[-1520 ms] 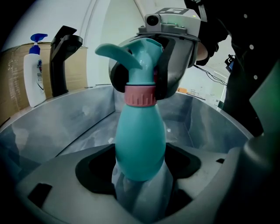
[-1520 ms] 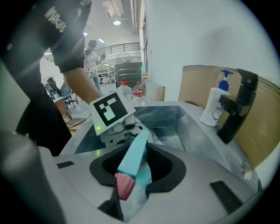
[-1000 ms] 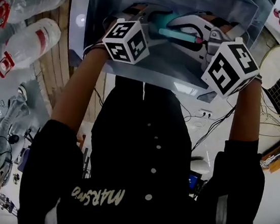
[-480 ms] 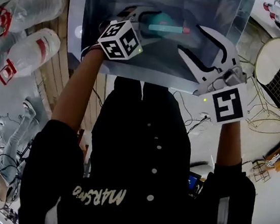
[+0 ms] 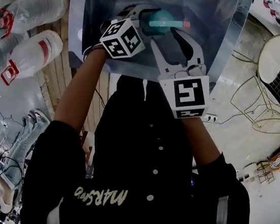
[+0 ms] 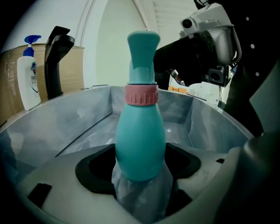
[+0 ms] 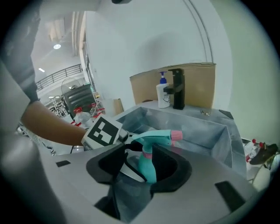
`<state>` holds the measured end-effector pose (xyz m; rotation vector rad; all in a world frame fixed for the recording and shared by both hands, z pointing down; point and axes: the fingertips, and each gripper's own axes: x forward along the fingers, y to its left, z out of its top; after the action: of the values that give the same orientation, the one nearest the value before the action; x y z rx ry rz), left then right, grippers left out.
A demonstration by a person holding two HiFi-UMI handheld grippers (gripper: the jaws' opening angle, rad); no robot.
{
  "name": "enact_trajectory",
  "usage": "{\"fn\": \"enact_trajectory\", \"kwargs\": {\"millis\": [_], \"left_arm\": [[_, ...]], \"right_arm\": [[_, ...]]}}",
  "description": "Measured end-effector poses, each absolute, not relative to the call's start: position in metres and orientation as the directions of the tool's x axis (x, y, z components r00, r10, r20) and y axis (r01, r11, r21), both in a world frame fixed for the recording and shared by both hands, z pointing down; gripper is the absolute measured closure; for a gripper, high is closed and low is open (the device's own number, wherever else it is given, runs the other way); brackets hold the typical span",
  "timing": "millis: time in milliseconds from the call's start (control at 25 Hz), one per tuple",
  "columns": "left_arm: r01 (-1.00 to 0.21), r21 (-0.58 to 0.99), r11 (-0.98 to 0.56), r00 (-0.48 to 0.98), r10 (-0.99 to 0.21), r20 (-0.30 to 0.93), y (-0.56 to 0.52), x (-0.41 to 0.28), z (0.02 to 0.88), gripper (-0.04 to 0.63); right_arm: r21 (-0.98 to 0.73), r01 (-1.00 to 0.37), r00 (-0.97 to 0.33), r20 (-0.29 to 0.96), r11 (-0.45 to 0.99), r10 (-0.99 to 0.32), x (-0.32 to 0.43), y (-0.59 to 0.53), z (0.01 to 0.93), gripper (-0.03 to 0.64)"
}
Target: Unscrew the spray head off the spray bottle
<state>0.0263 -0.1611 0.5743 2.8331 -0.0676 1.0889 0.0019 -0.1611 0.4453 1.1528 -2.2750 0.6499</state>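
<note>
Grey metal sink (image 5: 224,38) fills the top of the head view, and above its middle hangs the bottle (image 5: 152,27), teal, with its spray head (image 5: 167,23) pointing a pink tip toward the sink's right edge. The left gripper (image 5: 146,22) reaches it from the near left and the right gripper (image 5: 164,37) from the near right, below a person's black sleeves. Only this view shows the clear bottles (image 5: 35,49) lying outside the sink's left edge. The left gripper view shows the bottle's rounded lower body clamped between that gripper's jaws, a pink collar (image 6: 141,94) ringing the neck, and the head seen end-on above it. The body is opaque, so what it holds cannot be told. On the sink's far edge stand a black faucet (image 6: 57,57) and a white bottle (image 6: 27,74) with a blue top, both out of the head view. The right gripper view gives the head in profile, with its trigger and pink nozzle. The bottle's neck stands between this gripper's jaws, which are apart and have just been closing. The neck lies against the right jaw while the left jaw is clear of it. A cardboard panel (image 7: 192,85) stands behind the faucet.
</note>
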Motion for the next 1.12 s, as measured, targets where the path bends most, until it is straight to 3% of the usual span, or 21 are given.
{"fn": "enact_trajectory", "kwargs": {"millis": [280,720,1120], "left_arm": [[-0.104,0.094,-0.99,0.741,-0.014,0.671,-0.164,0.027,0.573,0.233],[-0.128,0.104,-0.986,0.734,-0.024,0.678,-0.166,0.029,0.573,0.233],[-0.148,0.068,-0.987,0.718,-0.06,0.693,-0.168,0.028,0.575,0.232]], "right_arm": [[-0.123,-0.86,-0.455,0.626,0.495,-0.634,0.002,-0.171,0.449,0.428],[-0.086,-0.867,-0.43,0.624,0.49,-0.652,-0.001,-0.179,0.45,0.383],[-0.098,-0.935,-0.318,0.653,0.34,-0.687,0.002,-0.185,0.452,0.391]]}}
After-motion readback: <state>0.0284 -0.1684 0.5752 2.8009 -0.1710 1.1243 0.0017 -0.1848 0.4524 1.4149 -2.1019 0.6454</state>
